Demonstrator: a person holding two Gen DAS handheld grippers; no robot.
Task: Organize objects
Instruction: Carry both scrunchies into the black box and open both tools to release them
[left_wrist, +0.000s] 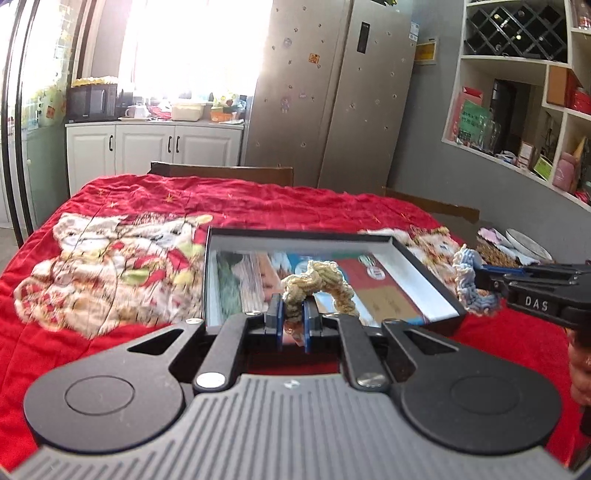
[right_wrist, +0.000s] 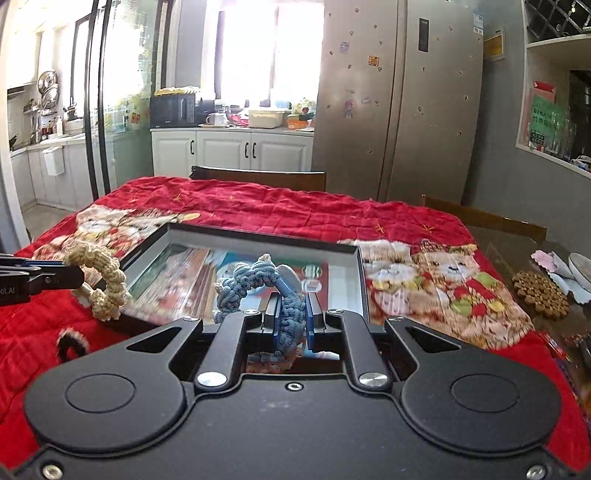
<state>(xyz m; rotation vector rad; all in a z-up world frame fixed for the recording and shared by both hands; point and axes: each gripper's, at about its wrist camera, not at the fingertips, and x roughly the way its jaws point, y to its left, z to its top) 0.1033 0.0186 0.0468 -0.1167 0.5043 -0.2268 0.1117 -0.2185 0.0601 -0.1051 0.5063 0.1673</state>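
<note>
The left gripper (left_wrist: 293, 317) is clamped tight on a beige rope ring (left_wrist: 317, 286), which is held up off the table just over the near edge of the open box (left_wrist: 424, 273). Further right, the right gripper (right_wrist: 293, 314) is pinched shut on a blue rope ring (right_wrist: 258, 284), and that 1 hangs over the box's near right part. So the box lies straight ahead and below both grippers, its long side running left to right; neither hand looks clearly nearer, probably a short drop for each. Everything is laid out on a red quilt (left_wrist: 258, 199) with cartoon cats. Behind that, white cabinets (right_wrist: 229, 151) and a steel fridge (right_wrist: 399, 103) can be seen.
</note>
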